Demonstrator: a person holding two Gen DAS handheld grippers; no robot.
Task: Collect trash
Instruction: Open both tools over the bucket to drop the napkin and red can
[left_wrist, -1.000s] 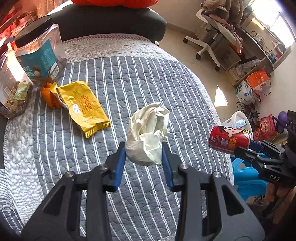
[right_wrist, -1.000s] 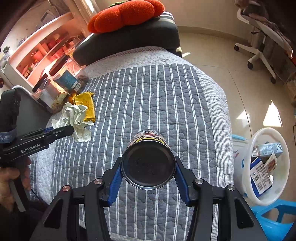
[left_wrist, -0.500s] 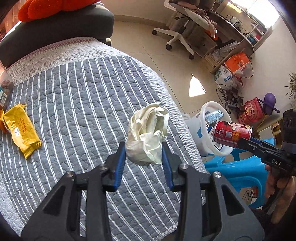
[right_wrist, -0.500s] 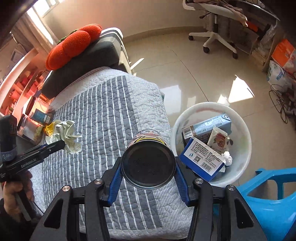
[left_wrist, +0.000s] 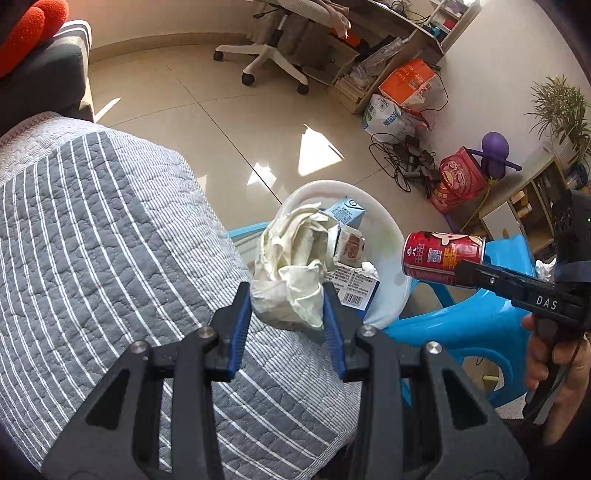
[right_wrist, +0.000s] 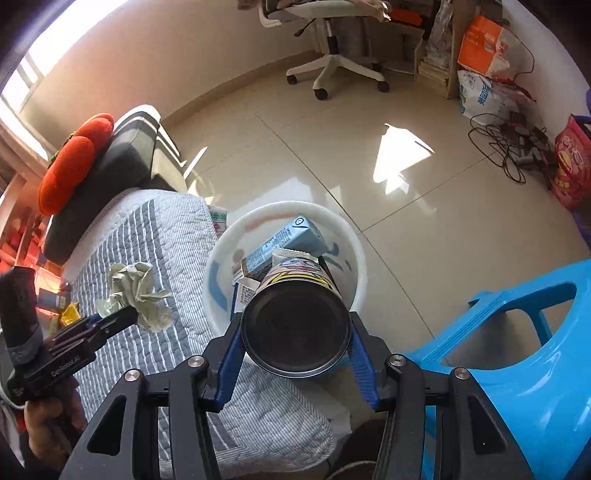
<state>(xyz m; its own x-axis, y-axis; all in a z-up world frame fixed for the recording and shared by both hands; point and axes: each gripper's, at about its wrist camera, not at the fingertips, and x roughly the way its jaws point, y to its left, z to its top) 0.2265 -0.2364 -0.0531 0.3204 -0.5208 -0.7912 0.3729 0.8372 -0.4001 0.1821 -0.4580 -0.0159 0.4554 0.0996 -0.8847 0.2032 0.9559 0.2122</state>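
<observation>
Both hands have swung off the striped quilt (left_wrist: 110, 258) and across to the white bin (right_wrist: 360, 266) on the floor beside it. The left gripper (left_wrist: 288, 306) is clamped on the crumpled paper wad (left_wrist: 295, 266), now just short of the bin's rim. The right gripper (right_wrist: 295, 350) squeezes the red can (right_wrist: 295, 325), hanging right above the bin's cartons. Dropping both looks like the next step.

Paper, metal and plastic in my fingers' reach

My crumpled paper wad (left_wrist: 295, 273) is matt and creased; my can (right_wrist: 295, 325) is glossy printed metal with a dull dark base. The bin (right_wrist: 360, 258) is smooth white plastic, the quilt (left_wrist: 110, 240) stitched matt cloth, the floor (right_wrist: 332, 155) shiny tile.
</observation>
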